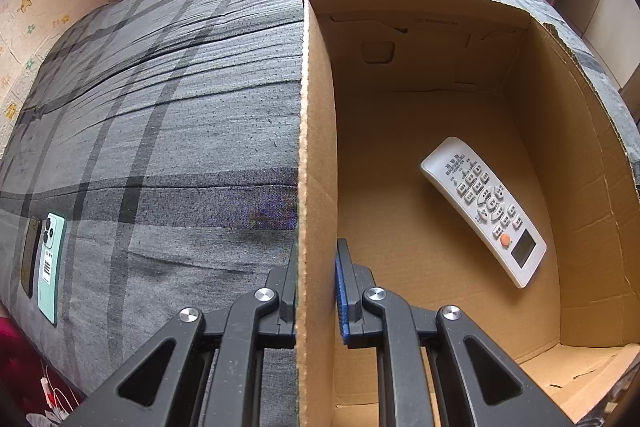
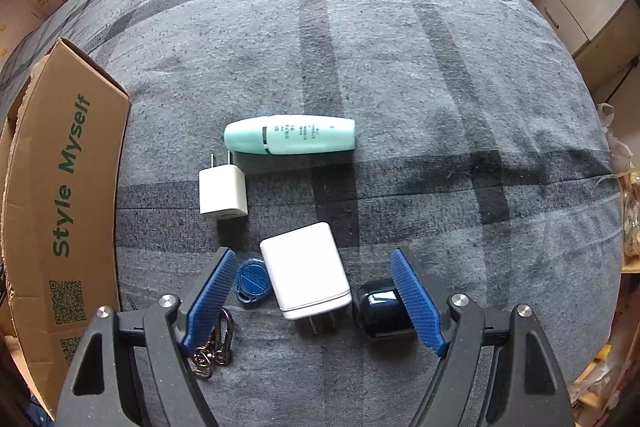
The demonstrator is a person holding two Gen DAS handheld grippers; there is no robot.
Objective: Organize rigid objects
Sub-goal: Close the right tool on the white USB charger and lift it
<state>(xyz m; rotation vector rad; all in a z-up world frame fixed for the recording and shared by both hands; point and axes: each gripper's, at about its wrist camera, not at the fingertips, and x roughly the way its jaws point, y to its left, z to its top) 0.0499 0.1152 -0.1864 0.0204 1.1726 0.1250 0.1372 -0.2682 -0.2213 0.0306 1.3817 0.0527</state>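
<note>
My left gripper (image 1: pixel 317 259) is shut on the left wall of the cardboard box (image 1: pixel 316 163), one finger outside, one inside. A white remote control (image 1: pixel 484 209) lies flat on the box floor. My right gripper (image 2: pixel 314 269) hangs open over the bed, and between its blue pads (image 2: pixel 212 291) lies a large white charger (image 2: pixel 304 269), untouched. A blue key fob (image 2: pixel 253 281) with a metal key ring (image 2: pixel 218 345) lies by the left pad. A dark round case (image 2: pixel 380 307) sits against the right pad. Further off lie a small white charger (image 2: pixel 222 193) and a mint-green tube (image 2: pixel 290 135).
Everything rests on a grey plaid bedsheet (image 2: pixel 400 67). The box (image 2: pixel 64 195), printed "Style Myself", stands left of the right gripper. A mint-green phone (image 1: pixel 50 263) and a dark phone (image 1: pixel 30 253) lie at the bed's left edge. Wallpapered walls ring the bed.
</note>
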